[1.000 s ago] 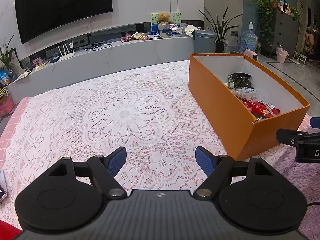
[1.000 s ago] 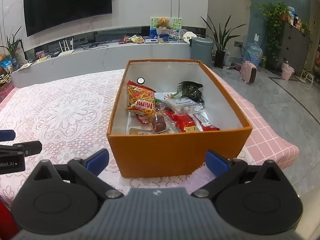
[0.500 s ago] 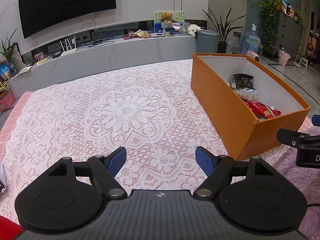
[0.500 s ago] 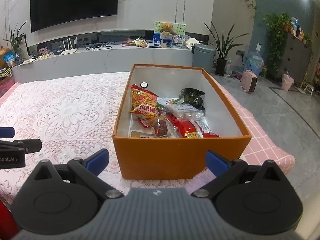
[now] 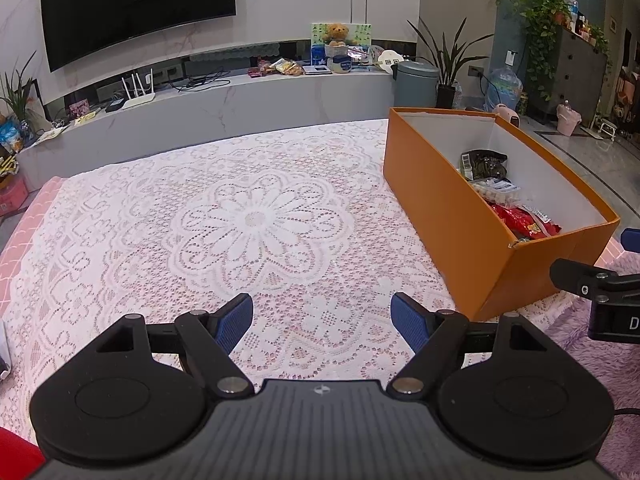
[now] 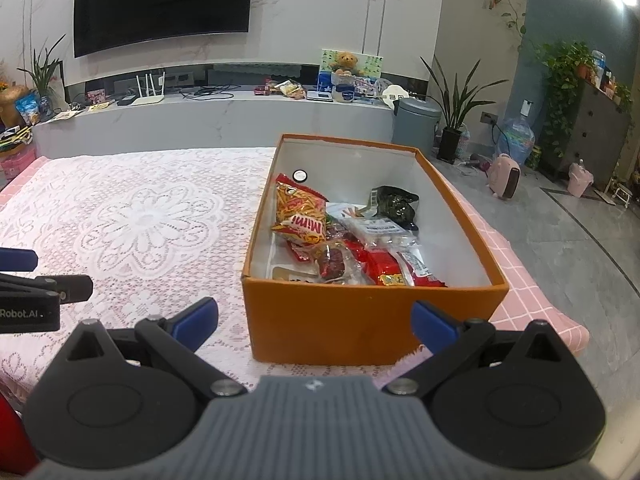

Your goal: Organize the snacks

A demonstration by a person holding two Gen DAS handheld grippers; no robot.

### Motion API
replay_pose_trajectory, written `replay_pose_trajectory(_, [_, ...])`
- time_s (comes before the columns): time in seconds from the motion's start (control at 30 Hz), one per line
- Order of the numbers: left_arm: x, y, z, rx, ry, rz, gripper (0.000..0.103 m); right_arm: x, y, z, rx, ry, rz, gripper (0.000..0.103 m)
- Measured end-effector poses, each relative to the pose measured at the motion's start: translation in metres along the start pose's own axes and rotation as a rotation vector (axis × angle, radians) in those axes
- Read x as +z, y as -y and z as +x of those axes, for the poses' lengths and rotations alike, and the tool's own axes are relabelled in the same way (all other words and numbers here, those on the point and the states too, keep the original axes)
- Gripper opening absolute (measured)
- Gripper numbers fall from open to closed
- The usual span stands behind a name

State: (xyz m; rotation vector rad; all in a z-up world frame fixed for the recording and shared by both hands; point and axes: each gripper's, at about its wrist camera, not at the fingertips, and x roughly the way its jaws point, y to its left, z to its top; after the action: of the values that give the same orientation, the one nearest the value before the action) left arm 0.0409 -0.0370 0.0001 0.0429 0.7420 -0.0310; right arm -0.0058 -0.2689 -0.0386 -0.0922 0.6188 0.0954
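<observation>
An orange box (image 6: pixel 332 320) stands on the lace-covered table (image 6: pixel 132 216) and holds several snack packs: a yellow-red chips bag (image 6: pixel 298 220), a dark green pack (image 6: pixel 394 202), red packs (image 6: pixel 384 266). The box also shows at the right of the left wrist view (image 5: pixel 444 216). My right gripper (image 6: pixel 314 320) is open and empty, just in front of the box's near wall. My left gripper (image 5: pixel 322 316) is open and empty above the bare lace cloth (image 5: pixel 256 220), left of the box.
The table's right edge with pink checked cloth (image 6: pixel 532 304) drops to a grey floor. A low marble TV counter (image 5: pixel 224 108) runs behind the table. A grey bin (image 6: pixel 416 124) and plants stand beyond.
Both grippers have risen and drawn back slightly, so the box and table look a little farther and lower. Both stay open and empty.
</observation>
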Motion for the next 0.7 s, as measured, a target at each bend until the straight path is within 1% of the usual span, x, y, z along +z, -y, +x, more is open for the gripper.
replay_pose_trajectory(0.7, [-0.0014,-0.0055,-0.0017,0.002,-0.017,-0.035,0.092,0.0009,-0.004,-0.0022,0.01,0.0,-0.014,0.1])
